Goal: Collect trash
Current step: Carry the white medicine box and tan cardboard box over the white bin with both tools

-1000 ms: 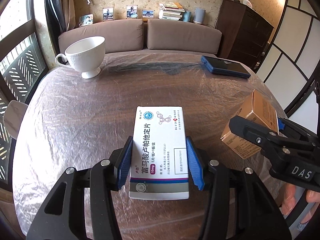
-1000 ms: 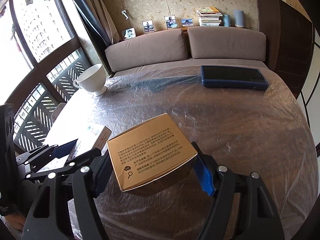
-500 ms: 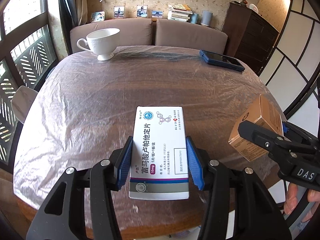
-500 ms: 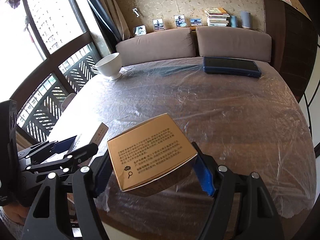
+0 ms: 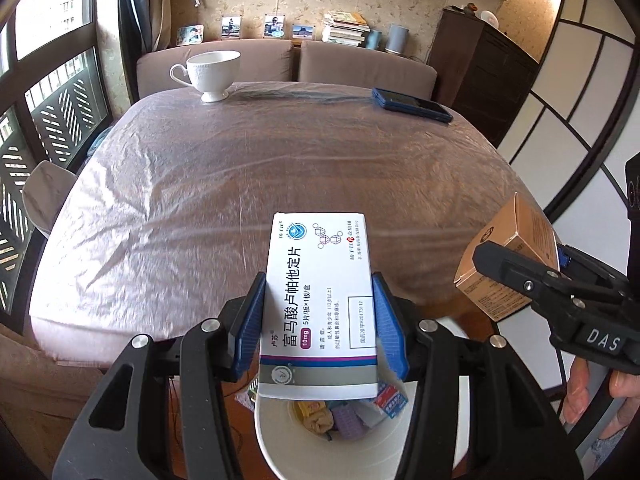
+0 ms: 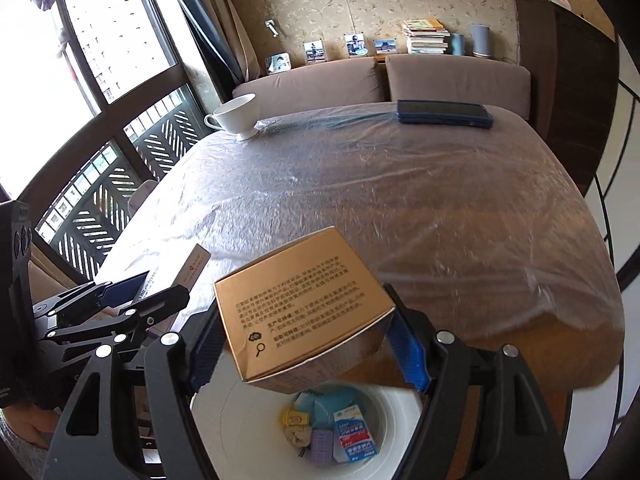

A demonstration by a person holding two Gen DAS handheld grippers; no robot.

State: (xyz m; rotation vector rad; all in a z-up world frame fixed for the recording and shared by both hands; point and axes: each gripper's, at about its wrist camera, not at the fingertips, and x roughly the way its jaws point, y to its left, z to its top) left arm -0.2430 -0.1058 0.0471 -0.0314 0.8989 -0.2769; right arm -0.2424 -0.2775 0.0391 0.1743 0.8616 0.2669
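Over white bin (image 5: 276,446), left claw (image 5: 318,320) clamping medicine box (image 5: 320,300), right claw (image 6: 308,344) clamping gold carton (image 6: 298,300), poised for dropping.

Home living room, sofa (image 5: 286,60) behind covered table (image 5: 248,184), framed photos (image 5: 273,26), stacked books (image 5: 345,28), teacup (image 5: 210,72)

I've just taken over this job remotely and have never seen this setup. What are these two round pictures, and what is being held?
There is no robot here: a person carries one clamp tool in each hand, and each tool has a wide-angle camera looking along its two fingers.

In the left wrist view, the left tool grips a white medicine box. In the right wrist view, the right tool grips a gold carton. Both hang over a white bin that already holds trash.

On the plastic-covered table stand a white cup and a dark blue phone.
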